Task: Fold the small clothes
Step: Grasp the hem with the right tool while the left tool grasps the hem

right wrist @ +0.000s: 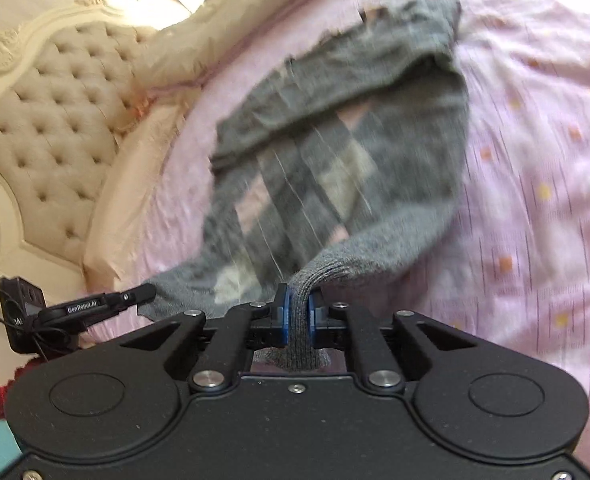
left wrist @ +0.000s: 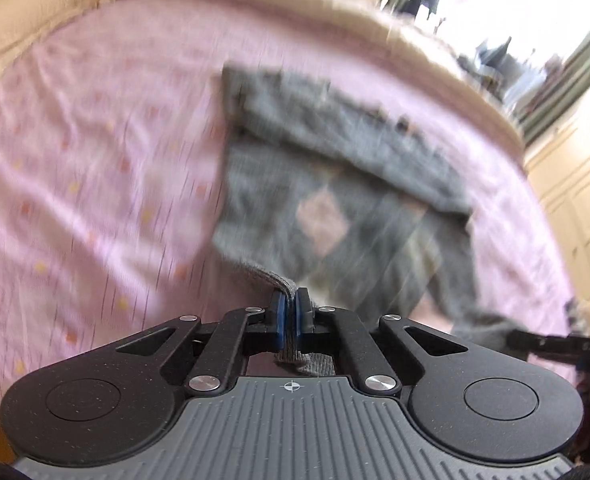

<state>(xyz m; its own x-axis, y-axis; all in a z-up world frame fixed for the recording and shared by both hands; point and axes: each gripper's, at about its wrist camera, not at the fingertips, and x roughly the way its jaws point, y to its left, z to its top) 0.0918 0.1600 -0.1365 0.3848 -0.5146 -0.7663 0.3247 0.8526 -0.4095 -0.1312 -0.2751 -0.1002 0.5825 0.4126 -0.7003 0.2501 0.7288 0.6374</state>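
Note:
A small grey knit sweater [left wrist: 335, 184] with pink and cream diamonds lies on a pink patterned bedsheet [left wrist: 87, 168], a sleeve folded across its upper part. My left gripper [left wrist: 291, 300] is shut on the sweater's ribbed hem corner, cloth pinched between the blue pads. In the right wrist view the same sweater [right wrist: 335, 140] stretches away over the sheet [right wrist: 535, 160]. My right gripper [right wrist: 298, 300] is shut on the other ribbed hem corner, which bunches up between its pads. The left gripper's finger [right wrist: 135, 295] shows at the lower left, holding the hem.
A cream tufted headboard [right wrist: 55, 140] and a beige pillow or blanket [right wrist: 223, 28] border the bed on the left. A bright window [left wrist: 515, 12] and cream cabinet doors [left wrist: 575, 184] lie beyond the far bed edge. The right gripper's tip [left wrist: 555, 346] shows low right.

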